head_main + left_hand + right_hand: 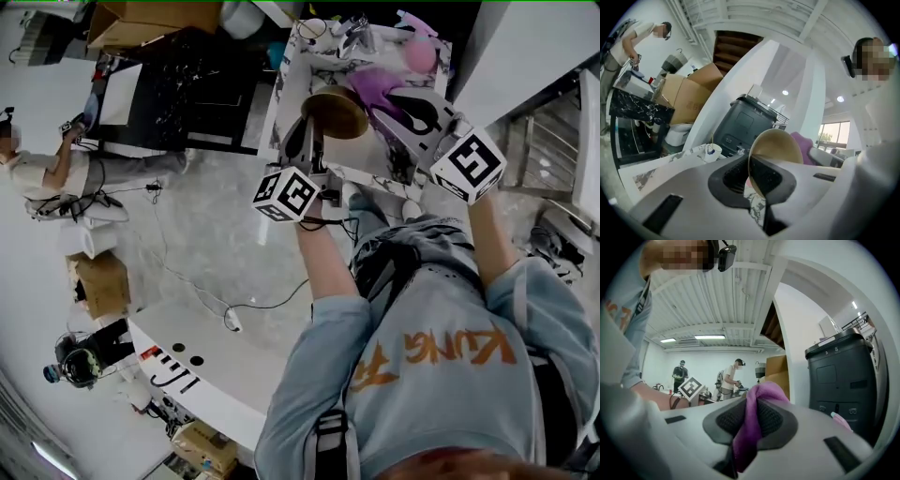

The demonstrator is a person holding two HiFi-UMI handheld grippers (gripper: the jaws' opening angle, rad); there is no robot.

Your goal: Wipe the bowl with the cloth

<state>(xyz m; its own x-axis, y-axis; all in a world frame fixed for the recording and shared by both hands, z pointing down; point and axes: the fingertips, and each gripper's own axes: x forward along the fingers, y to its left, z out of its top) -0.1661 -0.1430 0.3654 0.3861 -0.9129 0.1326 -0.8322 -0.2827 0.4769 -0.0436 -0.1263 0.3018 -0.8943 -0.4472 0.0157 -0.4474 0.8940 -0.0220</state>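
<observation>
A tan bowl [336, 111] is lifted off the marble table [305, 64], tipped on its side, with my left gripper [311, 141] shut on its rim. In the left gripper view the bowl [778, 146] stands edge-on between the jaws of the left gripper [751, 177], the rim pinched between the pads. A purple cloth [377, 86] hangs bunched from my right gripper [412, 111], just right of the bowl. The right gripper view has the cloth [752, 420] squeezed between the dark pads of the right gripper [751, 423].
Clutter lies at the table's far end, with a pink object [421, 54]. A black machine [743, 123] and a small white cup [711, 151] stand beyond the bowl. A person [42, 169] works at another bench to the left, near cardboard boxes [98, 283].
</observation>
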